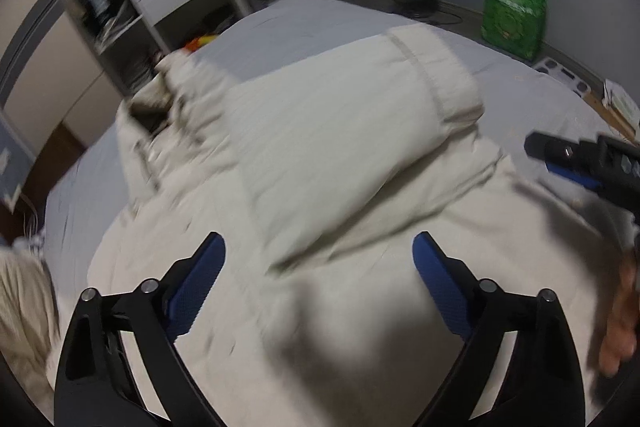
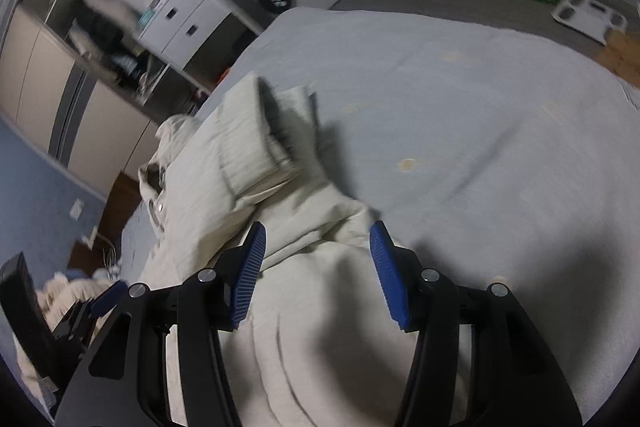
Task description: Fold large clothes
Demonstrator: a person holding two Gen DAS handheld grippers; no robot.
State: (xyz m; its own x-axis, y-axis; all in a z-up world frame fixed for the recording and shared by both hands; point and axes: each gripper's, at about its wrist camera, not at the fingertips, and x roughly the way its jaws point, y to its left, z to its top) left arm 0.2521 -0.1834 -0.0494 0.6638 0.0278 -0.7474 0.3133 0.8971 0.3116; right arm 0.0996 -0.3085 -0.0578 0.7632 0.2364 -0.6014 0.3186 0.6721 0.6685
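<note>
Bedding in pale grey covers the bed, and on its near side lies the cream garment, one leg folded back over itself. Above it hover the left gripper and right gripper, both spread wide, grasping nothing.
</note>
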